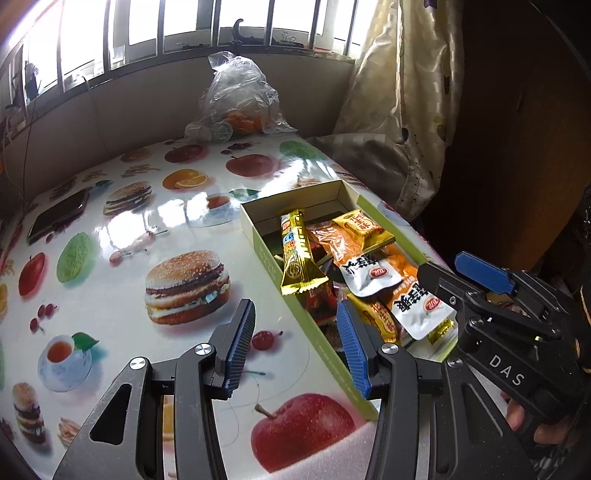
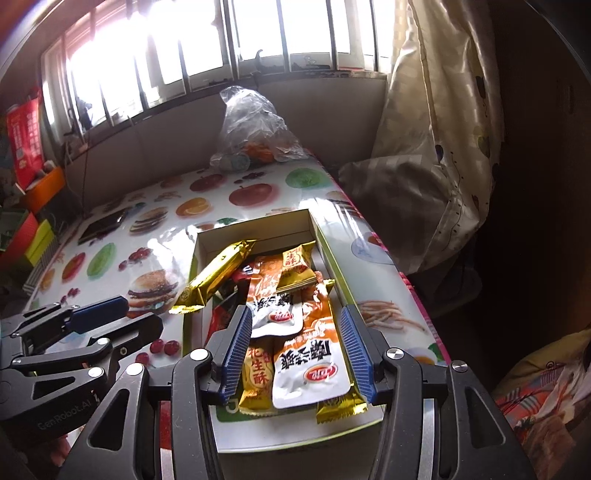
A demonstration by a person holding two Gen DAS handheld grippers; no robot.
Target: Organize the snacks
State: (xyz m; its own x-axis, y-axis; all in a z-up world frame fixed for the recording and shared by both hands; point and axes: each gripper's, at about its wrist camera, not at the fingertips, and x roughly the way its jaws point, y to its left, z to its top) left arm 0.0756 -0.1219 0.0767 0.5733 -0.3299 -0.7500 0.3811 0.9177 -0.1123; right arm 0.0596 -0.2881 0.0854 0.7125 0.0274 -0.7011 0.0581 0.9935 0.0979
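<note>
Two white packets [image 2: 310, 373] bear Chinese writing; yellow packet [image 2: 256, 374] reads 花生酥.

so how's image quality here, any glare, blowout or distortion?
Left wrist: window blown out, glare streaks on the glossy tablecloth, fisheye bends the sill, right side dark. Right wrist: window washes out harder, with flare at upper left; snack box stays sharp and readable, corners vignetted black.

Snacks [image 2: 291, 314] in box [image 2: 255, 229]; box on table [image 1: 122, 280]
</note>
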